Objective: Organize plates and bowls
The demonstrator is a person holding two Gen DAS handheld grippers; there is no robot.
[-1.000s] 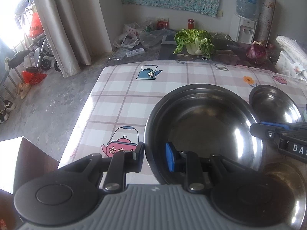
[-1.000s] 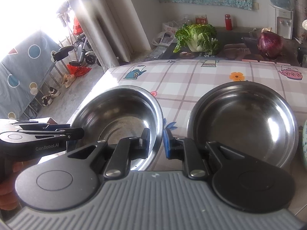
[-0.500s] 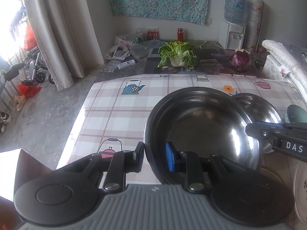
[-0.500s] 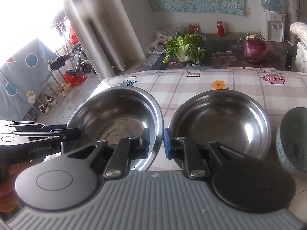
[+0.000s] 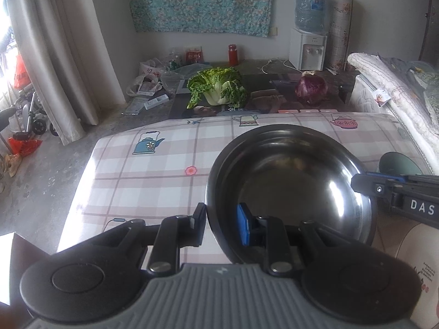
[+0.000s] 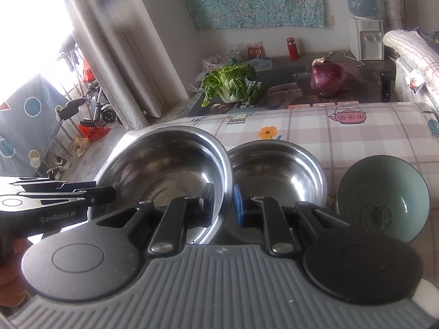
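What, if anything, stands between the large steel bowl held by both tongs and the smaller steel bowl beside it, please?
Nothing visible does. The large steel bowl is gripped at its rim by the left tongs and the right tongs, and its rim already overlaps the smaller steel bowl, whose inside looks empty.

From my left camera, the big bowl [image 5: 290, 181] hides the small steel bowl completely, and the green bowl [image 5: 399, 161] shows only a sliver behind the right tool [image 5: 395, 194], which the picture's edge cuts off. From my right camera, the small bowl's [image 6: 277, 172] near rim sits behind my tool body. The left tool [image 6: 55, 200] runs off the left edge; I cannot read its grip there.
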